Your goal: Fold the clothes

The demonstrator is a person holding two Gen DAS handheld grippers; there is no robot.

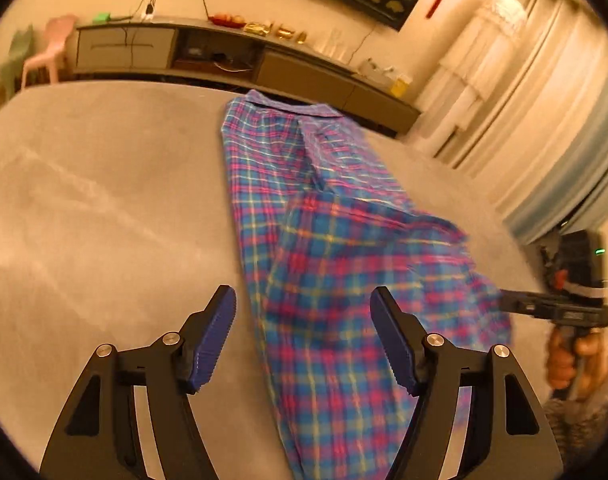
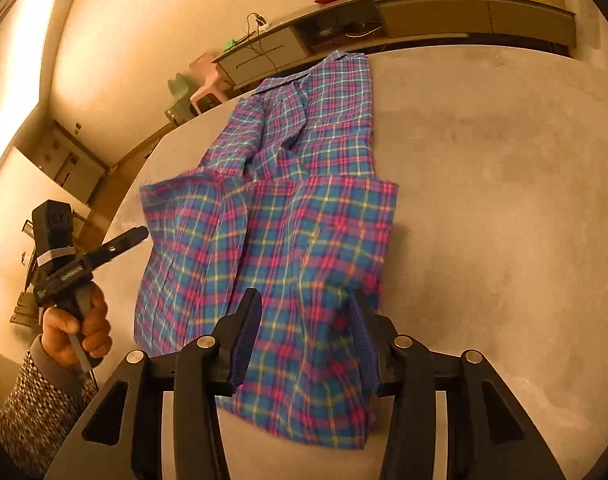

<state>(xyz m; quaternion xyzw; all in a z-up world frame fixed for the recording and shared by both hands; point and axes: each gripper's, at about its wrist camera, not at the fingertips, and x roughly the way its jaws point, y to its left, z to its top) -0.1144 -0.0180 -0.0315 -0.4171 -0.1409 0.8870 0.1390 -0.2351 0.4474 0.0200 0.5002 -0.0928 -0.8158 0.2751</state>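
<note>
A plaid shirt (image 1: 324, 240) in blue, pink and yellow lay lengthwise on the grey tabletop (image 1: 103, 200), its collar at the far end and its hem toward the near edge. One side was folded in over the body, and the near part sat in loose, rumpled layers.

In the left wrist view the left tongs (image 1: 304, 336) stood wide apart just above the near end of the shirt. The cloth showed between the blue pads (image 1: 215, 336), but neither pad pressed on it. At the right edge of that view a hand (image 1: 576, 356) held the other tool, whose tip reached toward the shirt's right border.

In the right wrist view the right tongs (image 2: 304, 344) were partly apart over the near hem. Fabric lay between the pads, and the right pad (image 2: 362, 340) was just against a raised fold; I could not see a firm pinch. To the left, the person's other hand (image 2: 77, 328), in a knitted sleeve (image 2: 35, 400), gripped its handle beside the shirt's left edge.

Against the far wall stood a long low cabinet (image 1: 223, 52), with a pink chair (image 1: 49, 52) at its left end.
</note>
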